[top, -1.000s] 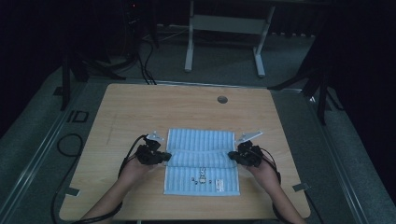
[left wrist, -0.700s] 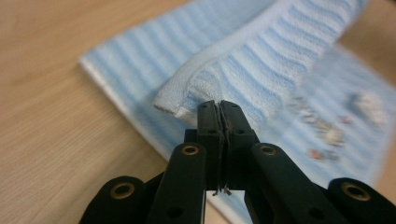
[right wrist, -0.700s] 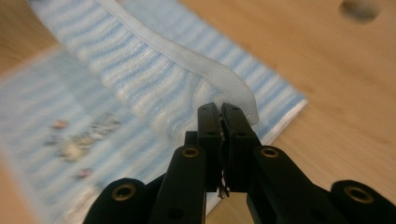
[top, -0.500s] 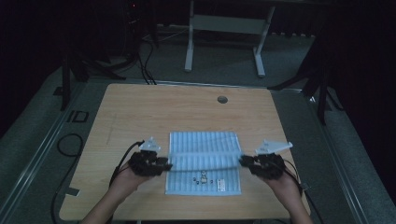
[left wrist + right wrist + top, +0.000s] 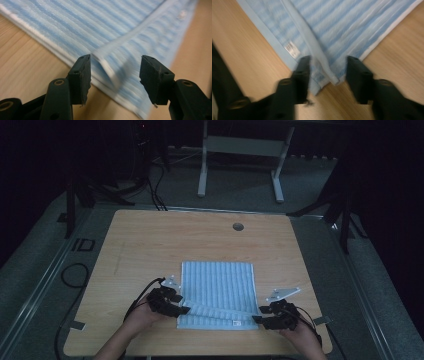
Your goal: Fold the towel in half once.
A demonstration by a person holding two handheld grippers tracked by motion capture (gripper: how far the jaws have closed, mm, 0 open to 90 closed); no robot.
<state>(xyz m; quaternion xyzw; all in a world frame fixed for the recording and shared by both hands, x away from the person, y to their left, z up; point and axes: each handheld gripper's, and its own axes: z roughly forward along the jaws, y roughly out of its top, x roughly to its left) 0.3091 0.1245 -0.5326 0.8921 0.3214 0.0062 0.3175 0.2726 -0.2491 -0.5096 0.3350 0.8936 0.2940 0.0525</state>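
A light blue striped towel (image 5: pixel 217 287) lies folded on the wooden table (image 5: pixel 150 245), with a raised fold edge running across its near part. My left gripper (image 5: pixel 186 310) is at the towel's near left corner. In the left gripper view, the left gripper (image 5: pixel 115 67) is open and its jaws have just been opening; the towel's (image 5: pixel 100 27) loose hem lies between them, untouched by the pads. My right gripper (image 5: pixel 256 319) is at the near right corner. It (image 5: pixel 328 65) is also open after just opening, and straddles the towel's (image 5: pixel 352 27) hem beside a small white label (image 5: pixel 292 49).
A round cable hole (image 5: pixel 238 226) sits near the table's far edge. Behind the table stands a grey metal frame (image 5: pixel 240 150), and cables lie on the dark floor (image 5: pixel 75 270) at the left. Bare wood surrounds the towel on every side.
Both grippers have moved toward the table's near edge, the right one also outward. Their jaws went from shut to open, letting go of the towel layer, which now lies over the near part.
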